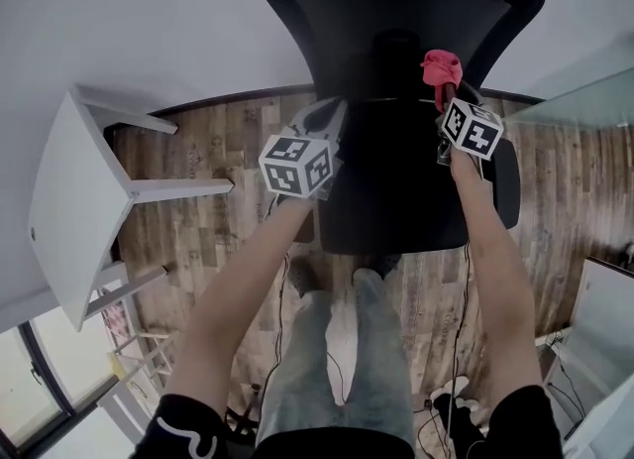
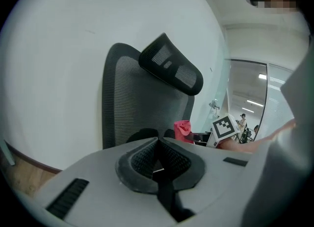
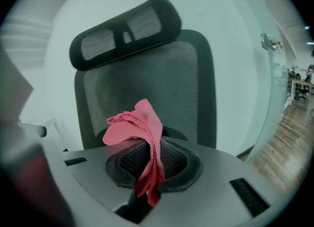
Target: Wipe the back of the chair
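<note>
person stands facing a black mesh office chair (image 1: 396, 199) w/ a curved mesh headrest (image 3: 125, 30). the chair sits against a pale wall, seat toward the person.

right gripper (image 3: 149, 164): jaws closed down on a crumpled pink cloth (image 3: 142, 128). the fabric is pinched between the pads, a bunch sticks up above them and flops left, and a tail hangs below. in head view the cloth (image 1: 440, 67) sits at the right side of the chair's mesh backrest (image 1: 396, 11), low, near where back meets seat. can't tell if the cloth touches the mesh. right gripper view looks straight at the backrest (image 3: 157, 88), the cloth in front of its lower part.

left gripper (image 2: 157, 160): jaws brought together, pads meeting, nothing between them. it's held over the seat's left side in head view (image 1: 322, 125), apart from the backrest (image 2: 142, 103). its view also shows the headrest (image 2: 171, 71), the cloth (image 2: 183, 129) and the right gripper's marker cube (image 2: 224, 128) off to the right.

white table (image 1: 69, 209) stands at left on the wood plank floor (image 1: 218, 239).
</note>
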`<state>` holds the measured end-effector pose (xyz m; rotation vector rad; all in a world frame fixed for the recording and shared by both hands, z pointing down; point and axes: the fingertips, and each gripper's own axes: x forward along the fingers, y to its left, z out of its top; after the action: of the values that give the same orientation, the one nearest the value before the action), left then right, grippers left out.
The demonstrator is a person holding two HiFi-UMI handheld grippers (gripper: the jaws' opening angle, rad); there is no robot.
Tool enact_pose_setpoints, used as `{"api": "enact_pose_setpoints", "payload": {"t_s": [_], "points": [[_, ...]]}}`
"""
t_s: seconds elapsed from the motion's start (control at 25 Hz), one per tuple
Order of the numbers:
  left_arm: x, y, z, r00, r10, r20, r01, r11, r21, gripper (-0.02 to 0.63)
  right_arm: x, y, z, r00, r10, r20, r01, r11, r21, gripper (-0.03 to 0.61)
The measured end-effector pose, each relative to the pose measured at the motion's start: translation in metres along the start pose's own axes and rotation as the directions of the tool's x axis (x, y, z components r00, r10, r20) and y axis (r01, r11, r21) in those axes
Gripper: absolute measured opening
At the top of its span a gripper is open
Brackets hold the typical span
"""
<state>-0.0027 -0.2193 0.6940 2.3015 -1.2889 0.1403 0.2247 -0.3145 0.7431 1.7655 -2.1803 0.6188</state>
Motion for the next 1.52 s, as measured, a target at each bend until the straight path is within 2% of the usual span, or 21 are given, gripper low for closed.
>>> {"api": "enact_pose_setpoints", "payload": {"t_s": [0.12,0.24,0.36,0.52,0.64,0.92,1.24,1.52], "points": [[-0.024,0.023,0.005,1.0,0.015,0.021,-0.014,0.999,-0.034,0.025,0.005,0.061,0.0,0.997,0.082,-0.004,-0.082,0.996,-0.028,0.069],[-0.049,0.042,0.007,0.999,0.013,0.032,-0.011,0.998,-0.067,0.025,0.012,0.116,-0.004,0.99,0.144,-0.002,-0.144,0.99,-0.002,0.069],[-0.068,0.064,0.007,0.999,0.021,0.03,-0.02,0.998,-0.053,0.025,0.024,0.169,-0.016,0.979,0.204,-0.016,-0.204,0.979,-0.002,0.069],[-0.078,0.098,0.01,0.998,0.045,0.051,-0.042,0.997,-0.069,0.025,0.04,0.226,-0.028,0.963,0.267,-0.036,-0.267,0.964,0.014,0.069],[-0.077,0.111,0.003,0.998,0.041,0.052,-0.037,0.997,-0.074,0.025,0.052,0.252,-0.041,0.956,0.288,-0.057,-0.288,0.958,0.008,0.069],[-0.079,0.123,-0.001,0.998,-0.013,0.062,0.017,0.998,-0.06,0.025,0.075,0.268,-0.056,0.965,0.25,-0.084,-0.252,0.967,-0.02,0.067],[-0.072,0.13,-0.008,0.999,-0.008,0.036,0.01,0.999,-0.05,0.025,0.085,0.259,-0.062,0.971,0.209,-0.115,-0.219,0.973,-0.077,0.067],[-0.047,0.102,-0.006,0.999,-0.025,0.033,0.026,0.999,-0.032,0.025,0.083,0.217,-0.059,0.976,0.182,-0.12,-0.195,0.975,-0.103,0.067]]}}
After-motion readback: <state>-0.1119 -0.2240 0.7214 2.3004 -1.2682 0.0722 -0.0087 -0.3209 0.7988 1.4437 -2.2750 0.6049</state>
